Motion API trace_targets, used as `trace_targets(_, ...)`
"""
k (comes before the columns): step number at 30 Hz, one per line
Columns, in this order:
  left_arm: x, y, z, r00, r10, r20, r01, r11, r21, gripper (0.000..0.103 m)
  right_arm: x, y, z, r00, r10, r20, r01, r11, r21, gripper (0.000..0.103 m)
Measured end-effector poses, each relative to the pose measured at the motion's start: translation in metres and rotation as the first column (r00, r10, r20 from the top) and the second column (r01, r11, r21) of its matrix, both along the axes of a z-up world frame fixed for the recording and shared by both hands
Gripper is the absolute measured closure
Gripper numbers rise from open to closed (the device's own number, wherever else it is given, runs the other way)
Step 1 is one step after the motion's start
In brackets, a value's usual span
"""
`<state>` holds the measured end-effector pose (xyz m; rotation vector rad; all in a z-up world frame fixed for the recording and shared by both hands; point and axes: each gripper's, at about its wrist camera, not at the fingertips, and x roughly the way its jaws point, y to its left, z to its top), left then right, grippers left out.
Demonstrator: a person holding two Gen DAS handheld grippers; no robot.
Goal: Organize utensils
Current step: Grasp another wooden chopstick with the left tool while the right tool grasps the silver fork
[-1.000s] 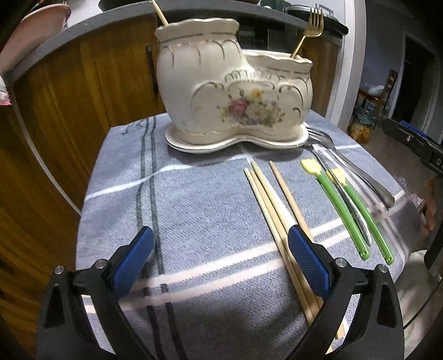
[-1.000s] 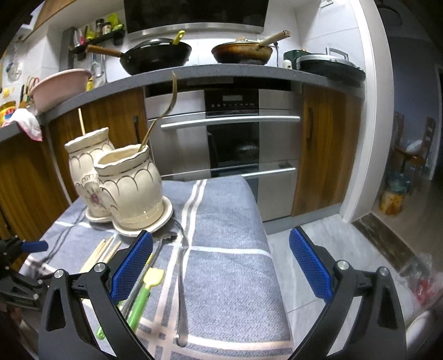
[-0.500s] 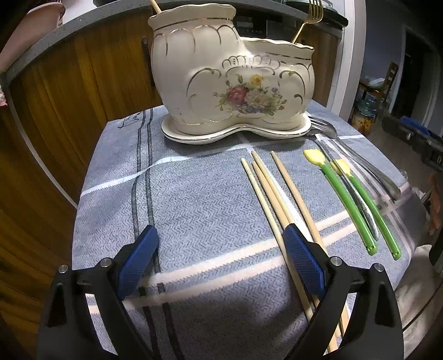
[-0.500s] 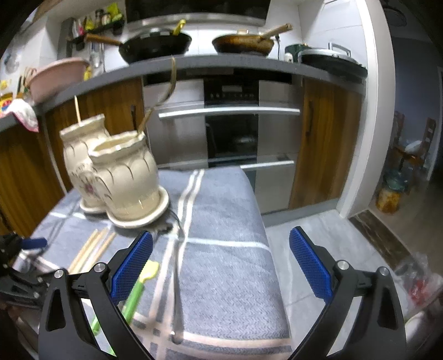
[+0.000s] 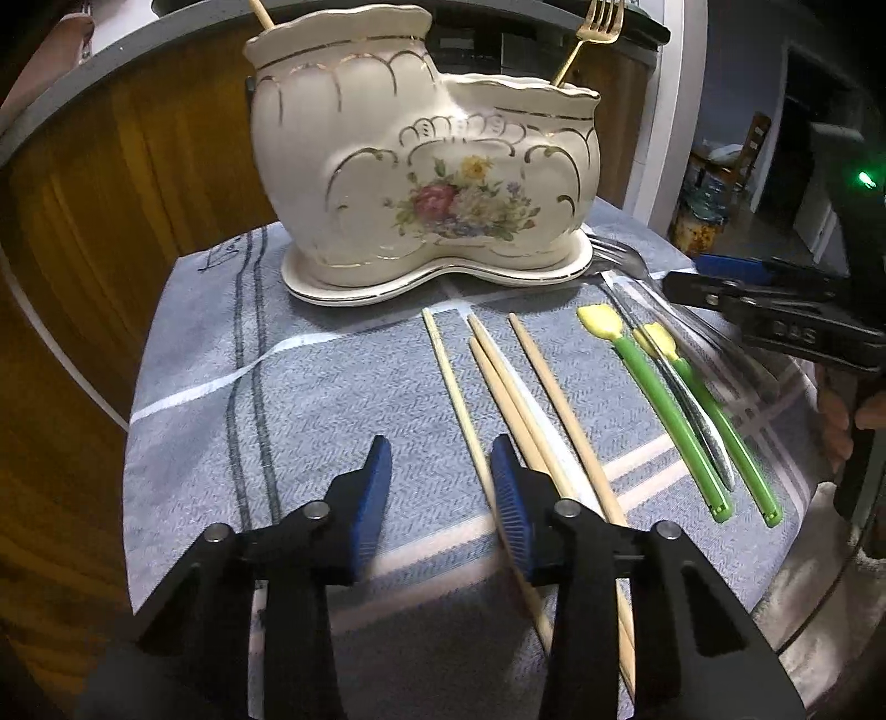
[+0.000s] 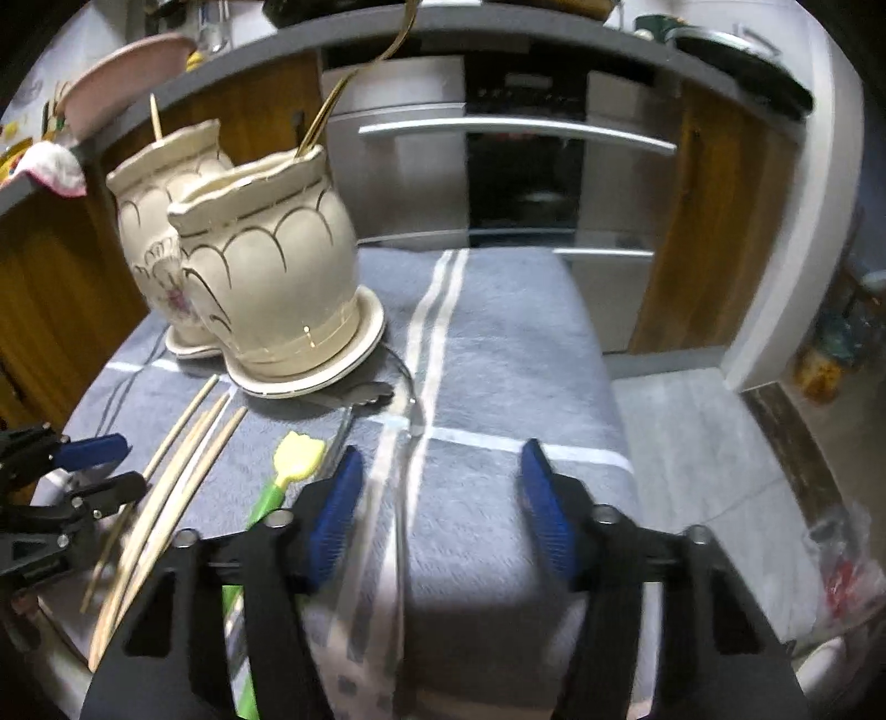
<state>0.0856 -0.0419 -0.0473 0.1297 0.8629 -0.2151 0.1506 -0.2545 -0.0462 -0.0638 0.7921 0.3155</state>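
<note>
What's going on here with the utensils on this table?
A person with a gripper in each hand is sorting utensils into a cream ceramic holder, which already has a gold fork in it. The left gripper hovers over the wooden chopsticks on the grey cloth, its jaws closing with the leftmost chopstick between them but not yet pinched. The right gripper is closing over a metal utensil. Two green-handled utensils lie untouched.

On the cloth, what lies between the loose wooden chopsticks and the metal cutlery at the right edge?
In the left wrist view, two green-handled utensils with yellow tips lie between the wooden chopsticks and the metal cutlery, with a metal piece between the green two.
</note>
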Motion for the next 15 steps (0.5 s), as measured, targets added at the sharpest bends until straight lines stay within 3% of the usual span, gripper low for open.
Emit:
trace_targets(11, 0.015, -0.005, 0.002, 0.998, -0.052, -0.037, 0.052, 0.999, 0.001, 0.083, 0.023, 0.017, -0.007, 0.999, 0.013, -0.033, -0.014, 0.999, -0.039, 0.082)
trace_targets(13, 0.013, -0.005, 0.003, 0.996, -0.080, -0.050, 0.079, 0.997, -0.016, 0.092, 0.024, 0.016, -0.009, 0.998, 0.024, -0.051, -0.025, 0.999, -0.022, 0.084)
trace_targets(15, 0.008, -0.008, 0.003, 0.994, -0.097, -0.055, 0.096, 0.995, -0.023, 0.092, 0.026, 0.016, -0.011, 0.997, 0.034, -0.064, -0.034, 0.999, -0.009, 0.085)
